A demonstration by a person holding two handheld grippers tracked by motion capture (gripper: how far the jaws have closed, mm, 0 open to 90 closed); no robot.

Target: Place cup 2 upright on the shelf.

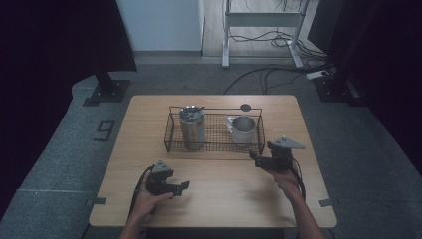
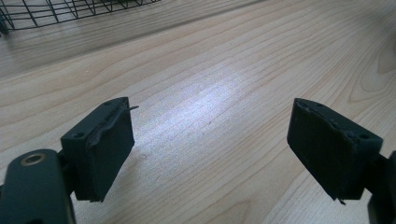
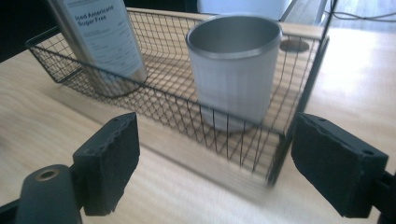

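Steel cup upright in black wire basket.
Pale ribbed wall, shiny rim; right gripper gaping before basket, left gripper equally apart, empty.

Brushed metal cup in a black wire basket on matt wood table.

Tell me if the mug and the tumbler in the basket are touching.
Apart. The high view shows bare basket mesh between the tumbler and the mug, standing at opposite ends.
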